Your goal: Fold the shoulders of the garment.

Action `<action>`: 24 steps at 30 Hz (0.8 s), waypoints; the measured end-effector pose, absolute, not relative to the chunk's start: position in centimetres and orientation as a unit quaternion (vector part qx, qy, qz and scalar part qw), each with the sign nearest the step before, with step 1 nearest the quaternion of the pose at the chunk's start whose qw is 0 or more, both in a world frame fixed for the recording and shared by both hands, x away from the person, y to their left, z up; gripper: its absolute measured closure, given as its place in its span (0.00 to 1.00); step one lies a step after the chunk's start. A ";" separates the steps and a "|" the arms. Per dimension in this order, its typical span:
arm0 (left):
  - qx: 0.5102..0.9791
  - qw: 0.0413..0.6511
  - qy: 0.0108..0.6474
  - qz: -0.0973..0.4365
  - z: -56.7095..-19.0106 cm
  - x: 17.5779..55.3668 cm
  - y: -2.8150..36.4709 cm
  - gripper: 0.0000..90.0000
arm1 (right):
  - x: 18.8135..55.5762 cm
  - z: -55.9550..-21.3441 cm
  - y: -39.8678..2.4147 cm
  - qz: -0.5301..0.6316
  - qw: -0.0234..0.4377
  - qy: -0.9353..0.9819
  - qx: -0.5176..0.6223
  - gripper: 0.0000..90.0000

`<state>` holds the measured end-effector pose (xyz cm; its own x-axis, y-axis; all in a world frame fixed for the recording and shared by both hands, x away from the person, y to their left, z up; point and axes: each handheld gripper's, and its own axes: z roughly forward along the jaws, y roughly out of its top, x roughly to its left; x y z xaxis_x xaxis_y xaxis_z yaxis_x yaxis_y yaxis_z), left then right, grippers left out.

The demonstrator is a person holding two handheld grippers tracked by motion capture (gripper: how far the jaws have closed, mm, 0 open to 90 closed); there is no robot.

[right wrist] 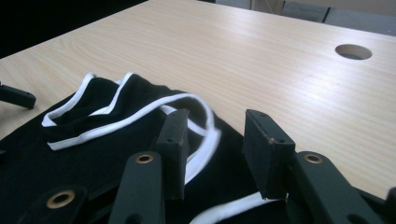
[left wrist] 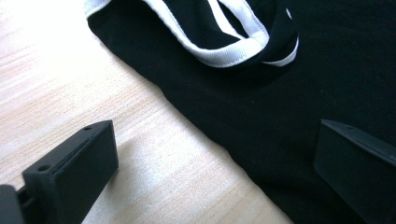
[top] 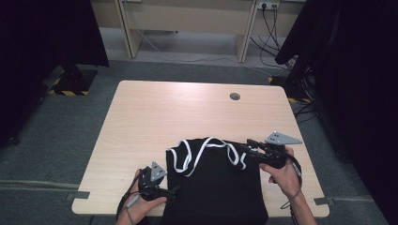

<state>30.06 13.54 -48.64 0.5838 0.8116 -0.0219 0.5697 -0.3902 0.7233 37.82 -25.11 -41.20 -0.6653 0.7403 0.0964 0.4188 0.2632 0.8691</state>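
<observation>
On the wooden table [top: 141, 117], a black top [top: 216, 187] lies flat for folding. My left gripper [top: 171, 191] waits released astride the top's left edge; my right gripper [top: 245, 151], jaws apart and grasping nothing, hovers over the top's white-trimmed strap [right wrist: 205, 149].

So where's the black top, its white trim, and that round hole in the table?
Black top [top: 213, 187], high view, on the plain black cloth of its body.
White trim [right wrist: 140, 116], right gripper view, on a strap's edging.
Round hole [top: 234, 96], high view, at its middle, near the table's far edge.

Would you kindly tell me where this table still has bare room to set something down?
The table is bare across its far half, from the black garment to the far edge around the cable hole, and along its left side. The near middle is crowded by the garment and both grippers.
</observation>
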 end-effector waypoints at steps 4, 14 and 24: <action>0.816 0.355 0.423 0.170 -48.6 30.1 13.5 0.00 | 38.0 -40.6 -25.3 0.470 0.170 0.779 0.378 0.68; 0.816 0.355 0.423 0.170 -48.6 30.1 13.5 0.00 | 38.5 -43.1 -24.3 0.420 0.156 0.806 0.387 0.67; 0.816 0.355 0.423 0.170 -48.6 30.1 13.5 0.00 | 36.1 -46.0 -23.0 0.374 0.145 0.827 0.395 0.59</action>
<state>30.07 13.54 -48.64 0.5837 0.8117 -0.0220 0.5700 -0.3903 0.7230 36.10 -22.96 -45.97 -0.6457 0.7615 0.0561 0.5450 0.4082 0.7323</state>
